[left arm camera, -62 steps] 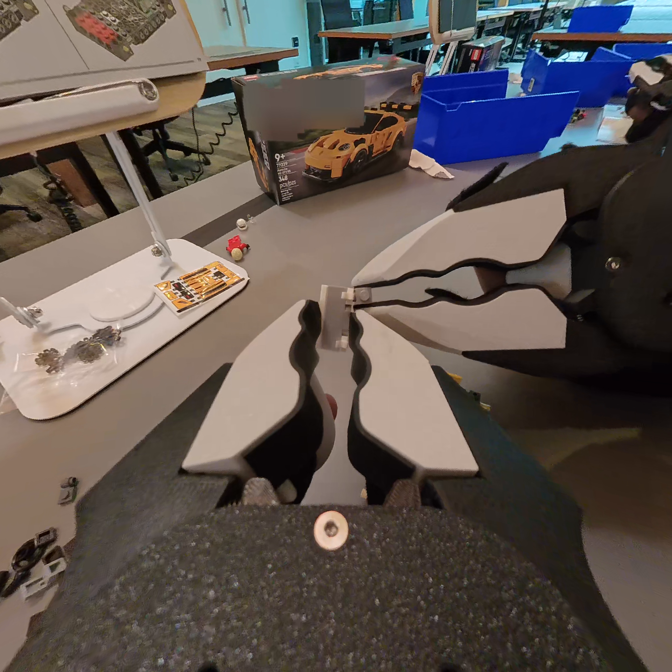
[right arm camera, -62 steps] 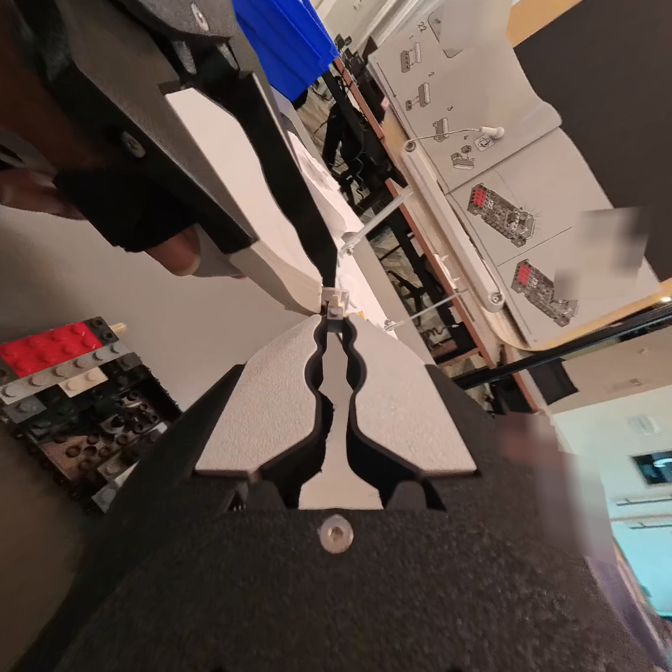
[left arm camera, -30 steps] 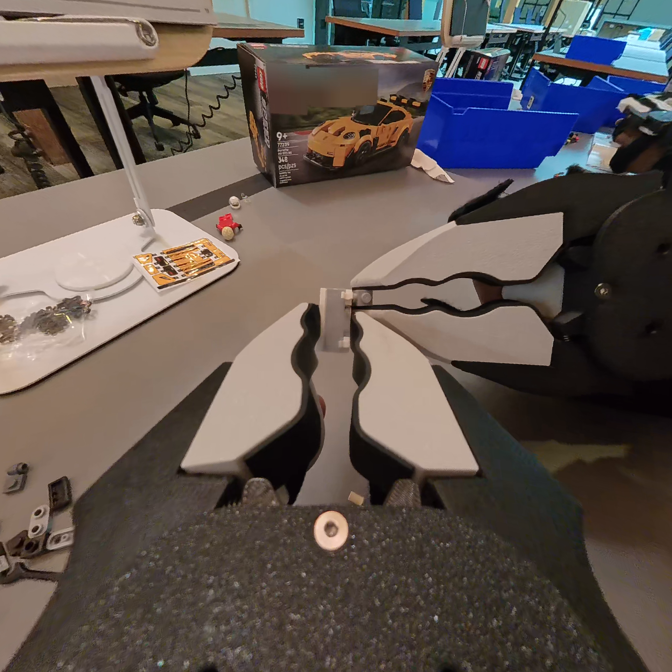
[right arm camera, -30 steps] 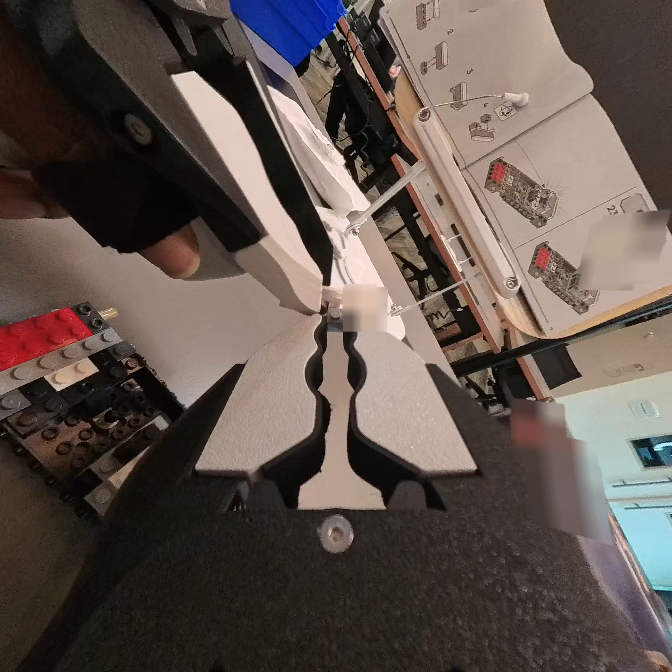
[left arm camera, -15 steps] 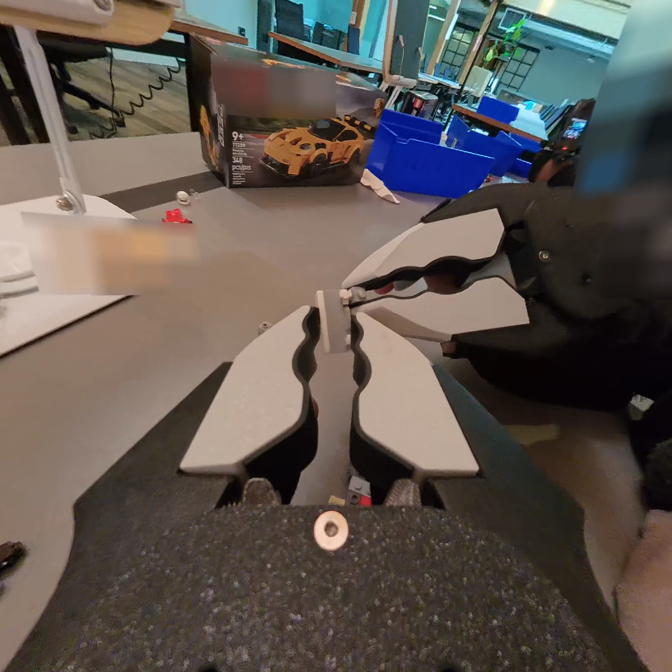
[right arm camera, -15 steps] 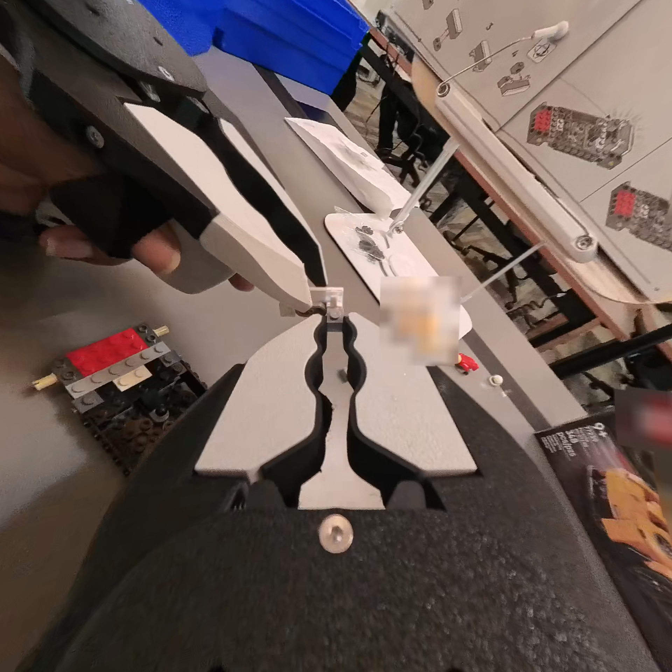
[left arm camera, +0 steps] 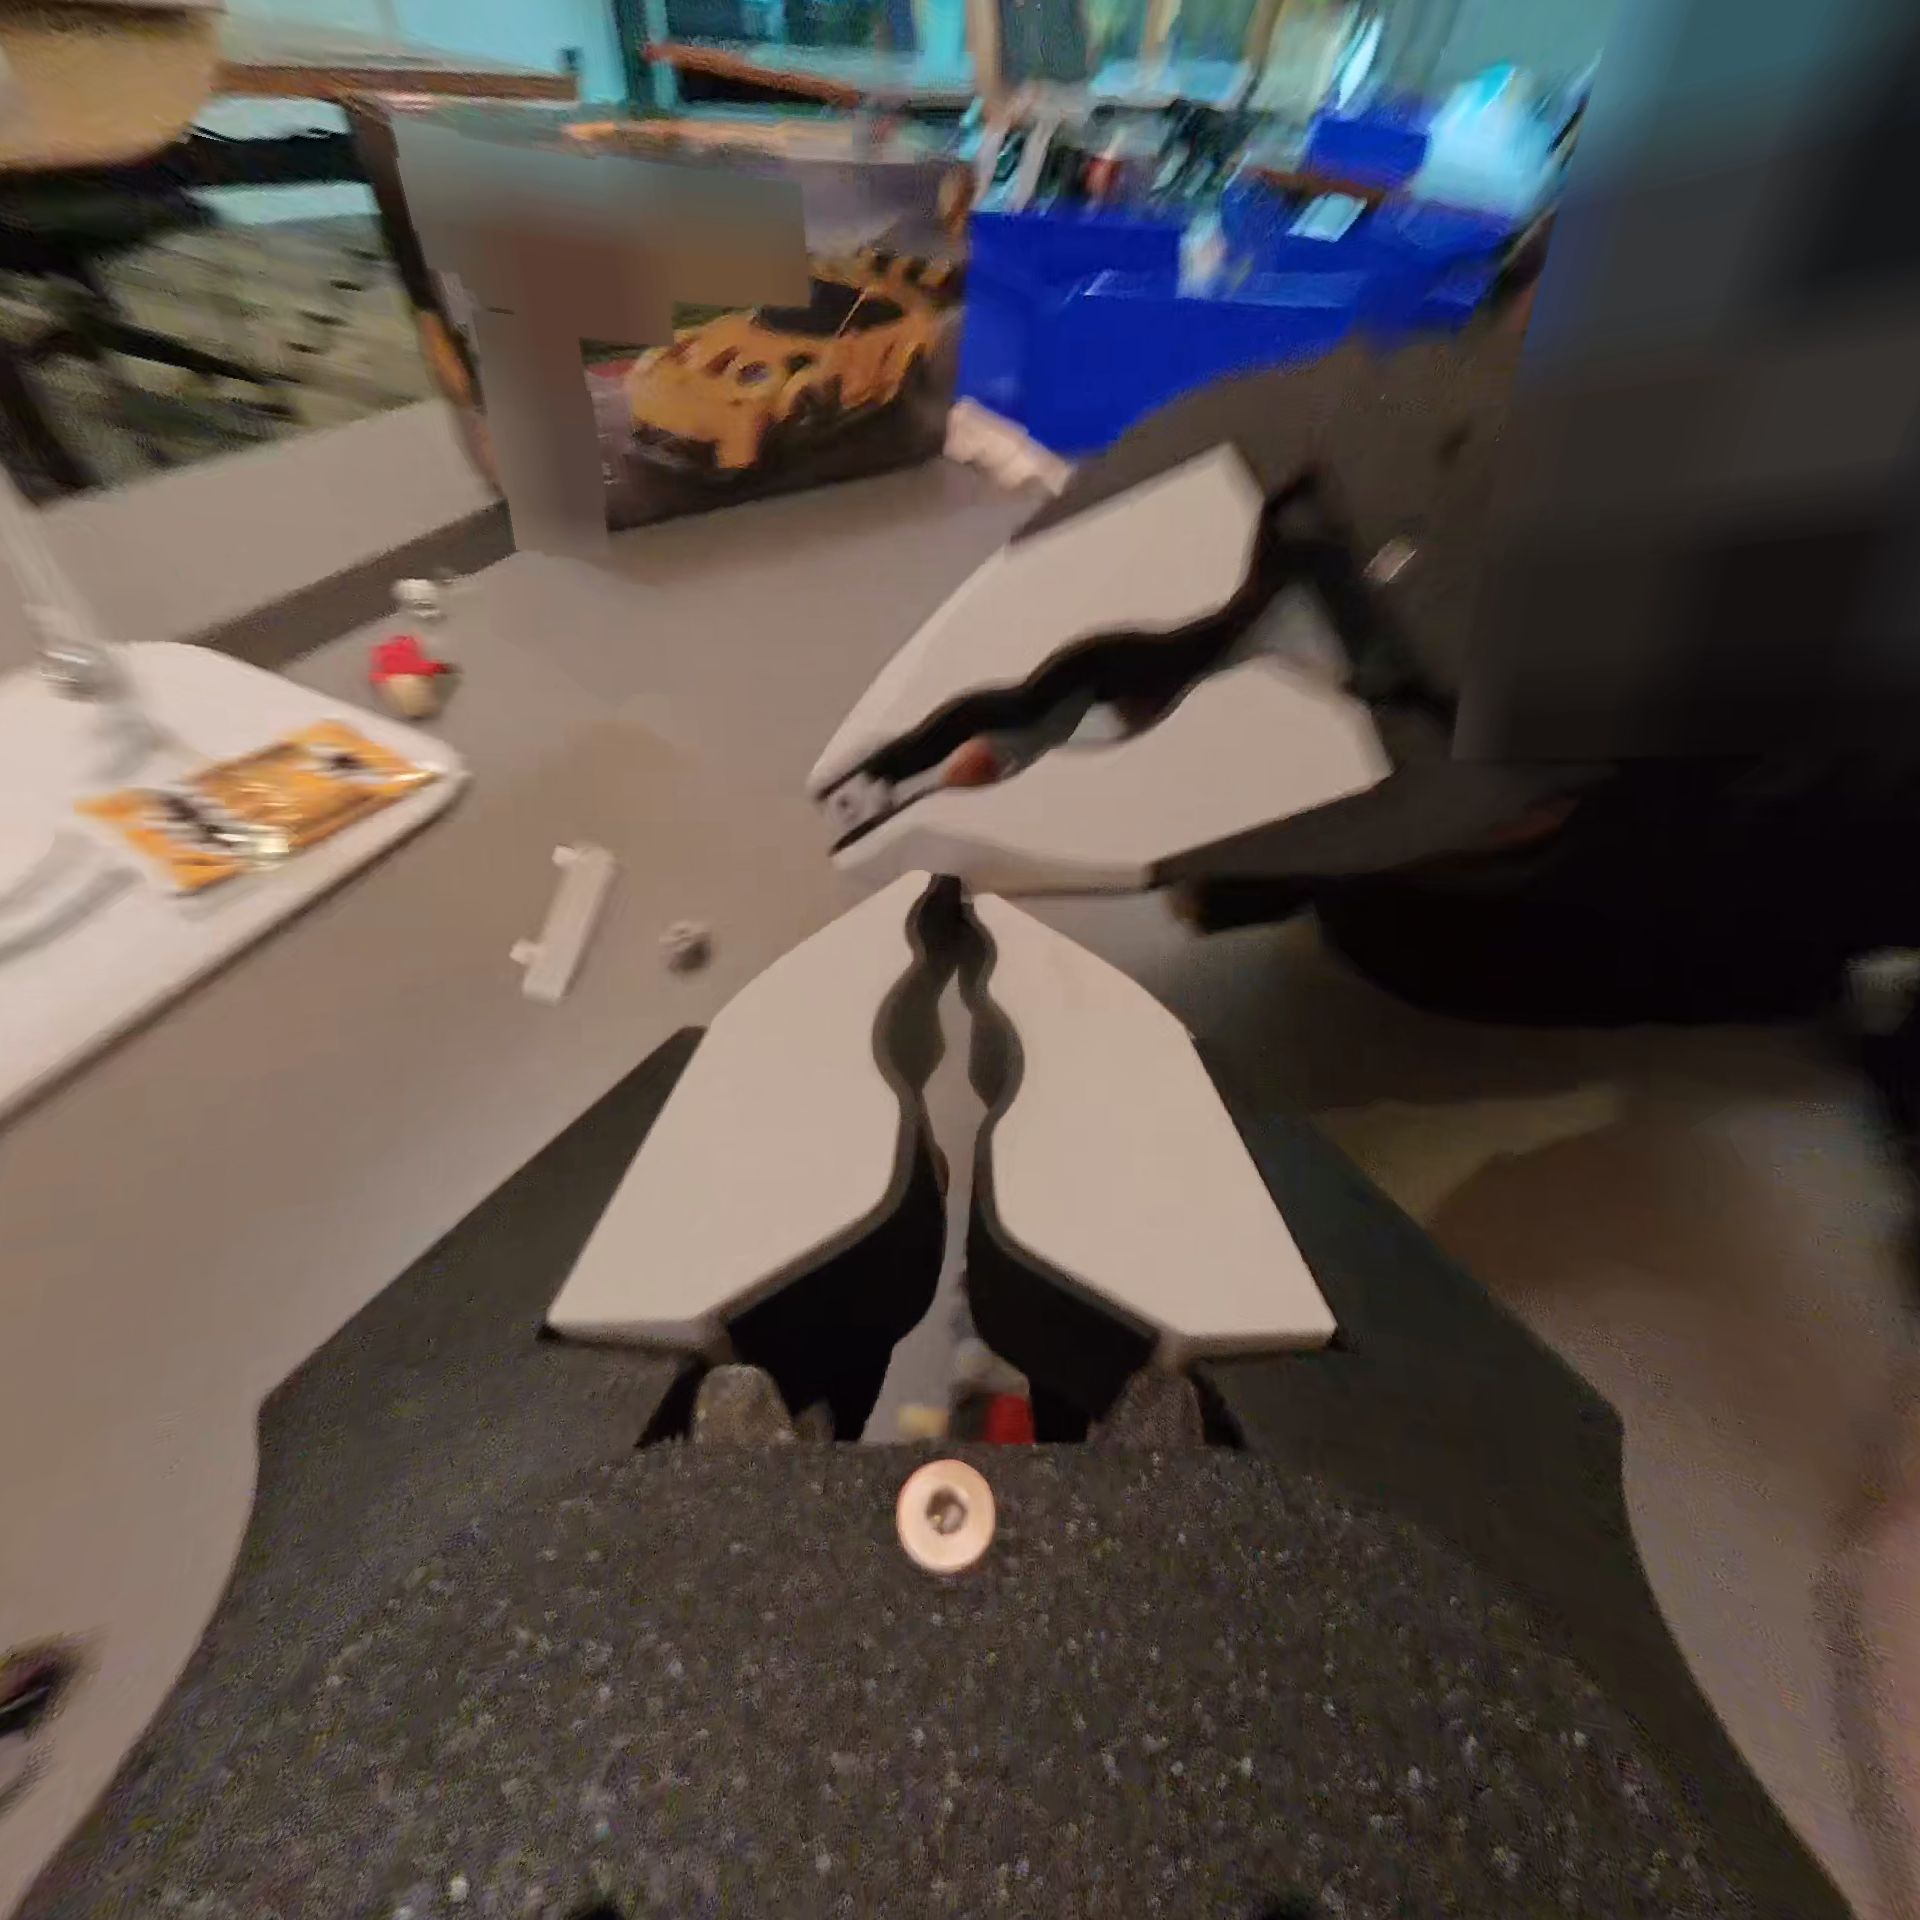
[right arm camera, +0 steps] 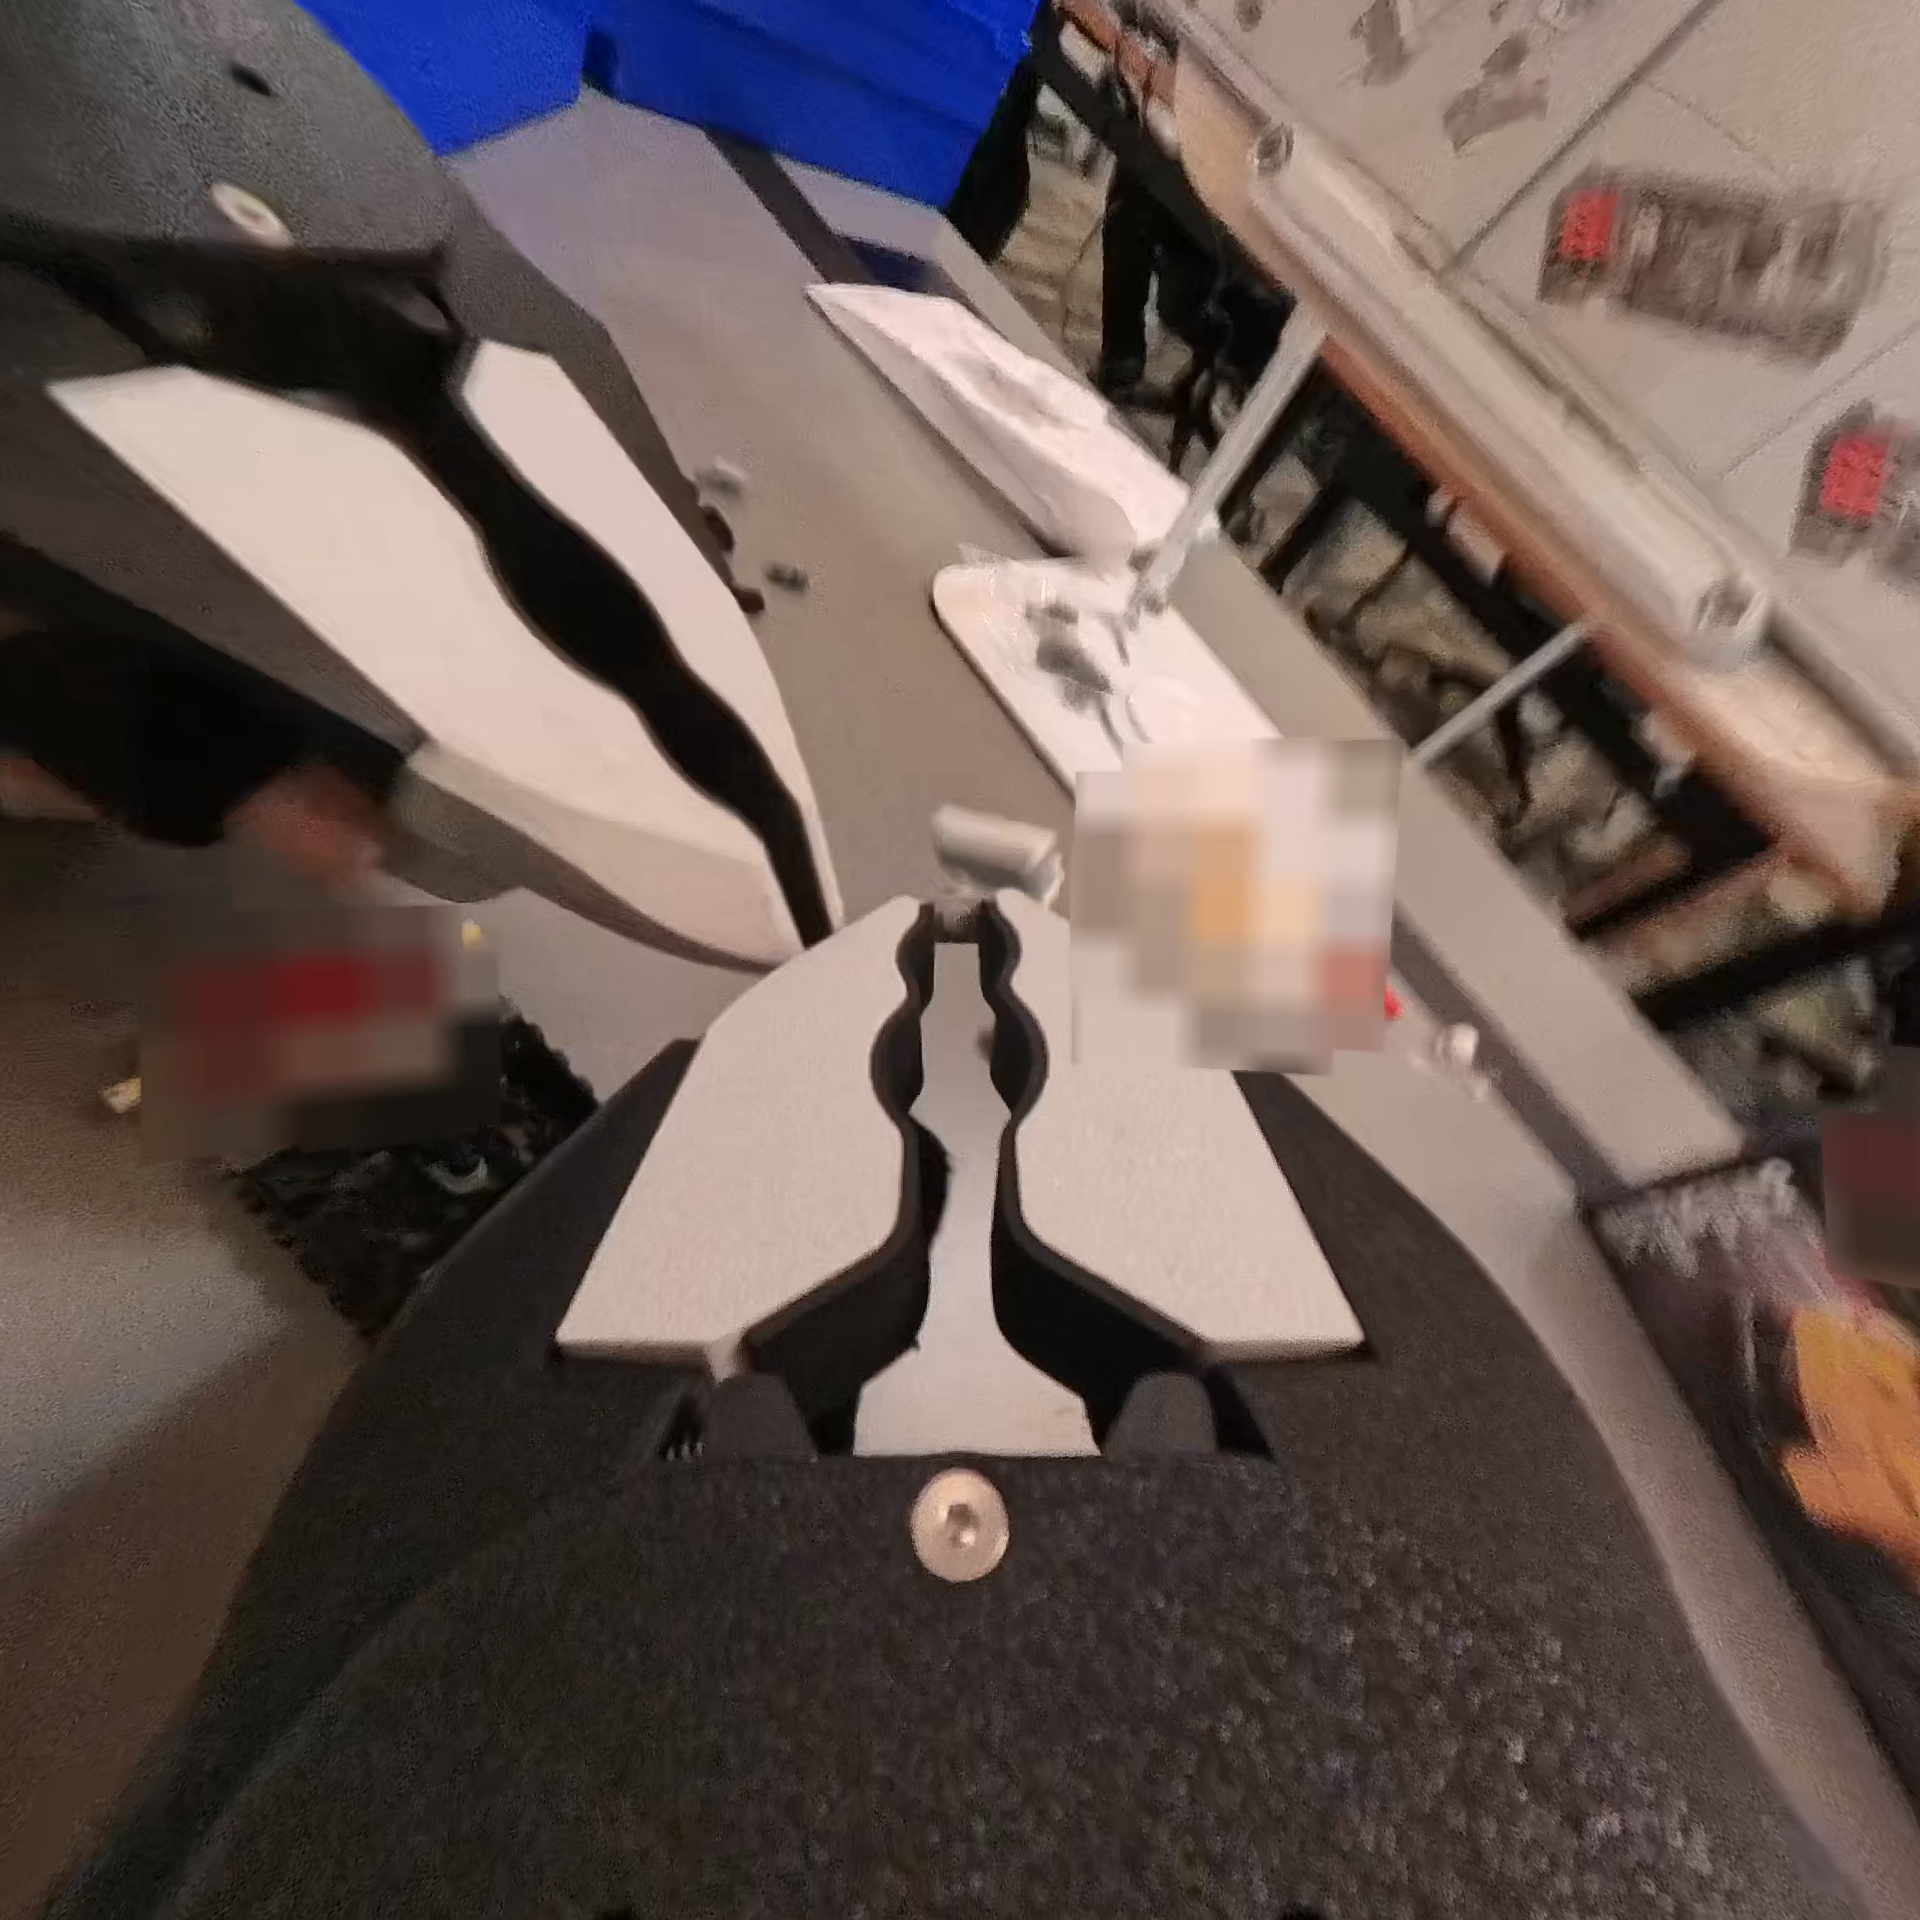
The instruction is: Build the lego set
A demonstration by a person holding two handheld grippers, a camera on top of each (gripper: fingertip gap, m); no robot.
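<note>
Your left gripper [left arm camera: 948, 902] is pinched together, empty. The white plate [left arm camera: 566, 921] lies on the table [left arm camera: 312, 1091] at its ten o'clock, long axis toward twelve. Your right gripper [right arm camera: 958, 923] clamps a small grey piece [right arm camera: 956, 921].

No writing could be read: the print on the Lego box [left arm camera: 665, 343] was blurred and partly masked, the orange sticker sheet [left arm camera: 260, 800] showed only smeared marks, and the open instruction booklet [right arm camera: 1662, 208] showed only blurred build pictures.
</note>
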